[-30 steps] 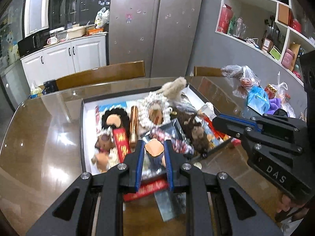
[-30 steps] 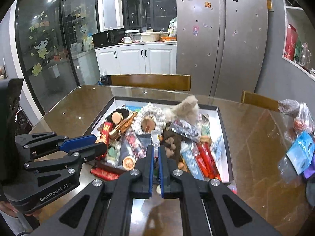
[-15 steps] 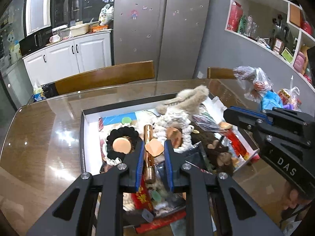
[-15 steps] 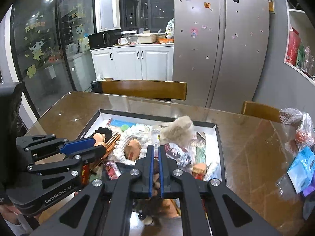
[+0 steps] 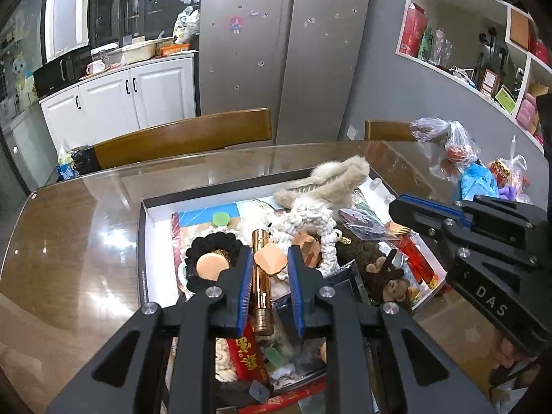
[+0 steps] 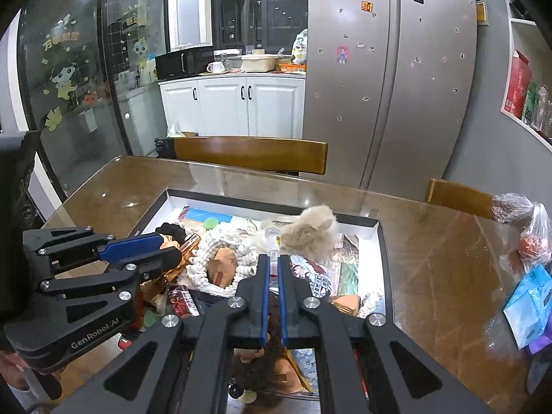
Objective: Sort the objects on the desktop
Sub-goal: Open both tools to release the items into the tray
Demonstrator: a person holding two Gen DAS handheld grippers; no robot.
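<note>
Peach disc (image 5: 270, 259) sits clamped in the left gripper (image 5: 267, 265) fingers at lower centre, over the crowded tray (image 5: 144, 241). Right gripper (image 6: 272, 269) fingers pinch a small clear vial (image 6: 272, 241) above it. Beyond the tray's far rim, bare counter (image 5: 86, 214) stretches toward the chairs (image 5: 183, 136).

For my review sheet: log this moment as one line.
left claw: shut on flat peach-coloured piece | right claw: shut on small clear tube | both above cluttered white tray | stage: carrying
</note>
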